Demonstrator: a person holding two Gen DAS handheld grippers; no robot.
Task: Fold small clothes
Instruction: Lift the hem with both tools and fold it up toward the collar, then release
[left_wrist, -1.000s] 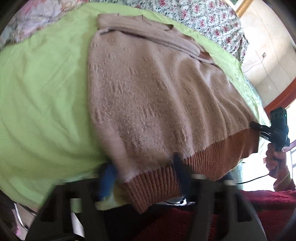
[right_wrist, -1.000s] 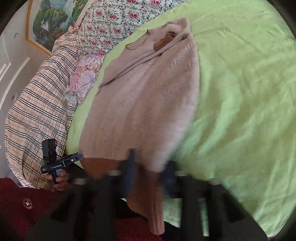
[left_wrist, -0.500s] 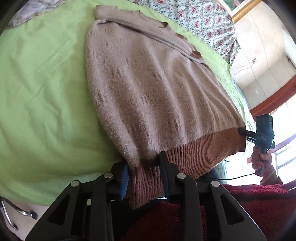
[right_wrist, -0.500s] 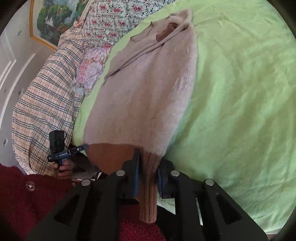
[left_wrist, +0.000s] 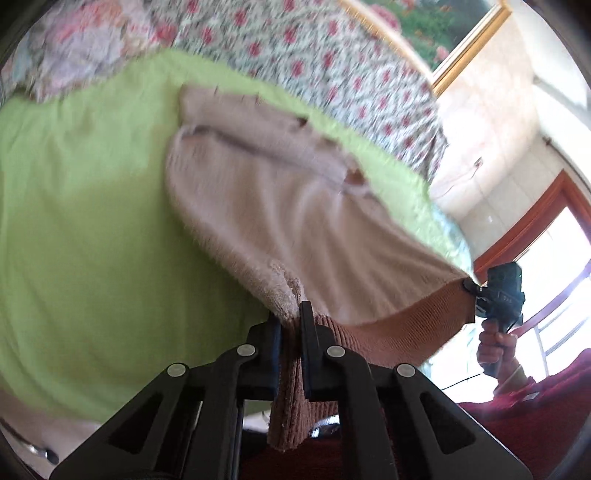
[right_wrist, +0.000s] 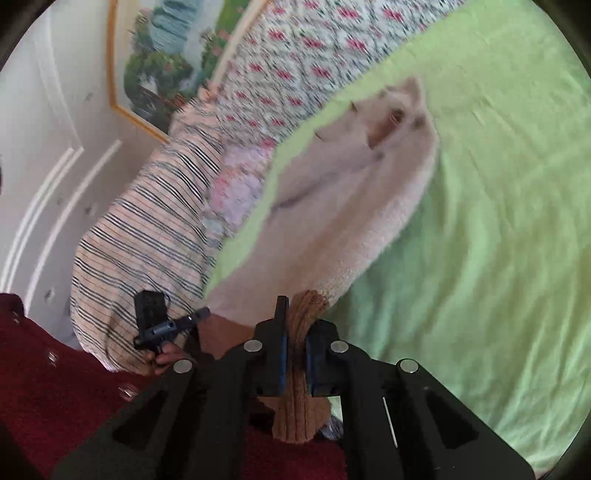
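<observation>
A beige knitted sweater (left_wrist: 295, 206) with a rust-brown ribbed hem lies on a green sheet (left_wrist: 81, 221). Its sleeves are folded across the far end. My left gripper (left_wrist: 291, 321) is shut on the hem's left corner. My right gripper (right_wrist: 295, 332) is shut on the hem's other corner (right_wrist: 306, 310). Both hold the hem raised above the sheet, and the sweater (right_wrist: 351, 206) slopes down from it to the collar end. Each gripper also shows in the other's view: the right one (left_wrist: 469, 286) and the left one (right_wrist: 201, 314).
A floral quilt (left_wrist: 314, 59) lies beyond the sweater, and a plaid blanket (right_wrist: 147, 240) lies at the bed's left side. A framed picture (right_wrist: 166, 55) hangs on the wall. A window (left_wrist: 554, 277) is at the right. My dark red clothing (right_wrist: 55, 387) is close below.
Both grippers closed on the hem corners, then lifted the hem off the sheet and carried it toward the collar end. The sweater's near half now hangs raised.
</observation>
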